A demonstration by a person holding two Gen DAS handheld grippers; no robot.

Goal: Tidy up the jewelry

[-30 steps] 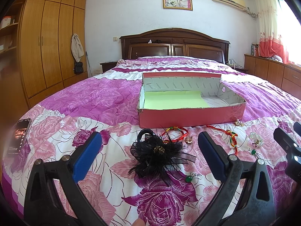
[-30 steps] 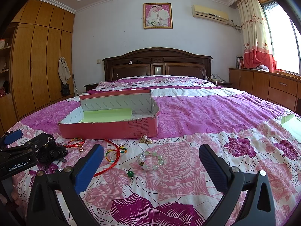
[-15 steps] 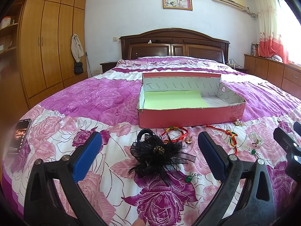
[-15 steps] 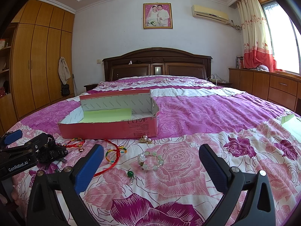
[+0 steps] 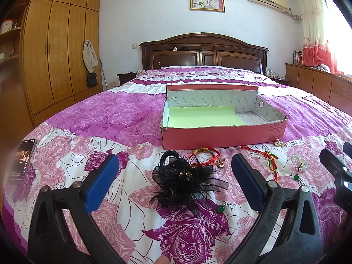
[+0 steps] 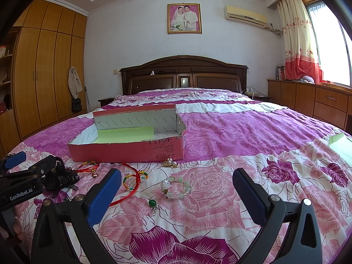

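A pink open box (image 5: 222, 135) with a green lining lies on the bed; it also shows in the right wrist view (image 6: 127, 151). In front of it lie a black feather hair clip (image 5: 184, 180), a red cord bracelet (image 5: 204, 156), a red and multicoloured cord (image 6: 134, 180), a clear and green bead bracelet (image 6: 176, 187), a green bead charm (image 6: 152, 203), another green charm (image 5: 221, 208) and a gold pearl piece (image 6: 170, 162). My left gripper (image 5: 173, 180) is open around the hair clip. My right gripper (image 6: 176, 191) is open around the bead bracelet, empty.
A phone (image 5: 21, 160) lies on the bedspread at the left edge. A green sheet (image 6: 341, 142) lies at the right edge of the bed. A wardrobe (image 5: 50, 55) stands left, cabinets (image 6: 319, 103) right, and the headboard (image 5: 204, 51) behind.
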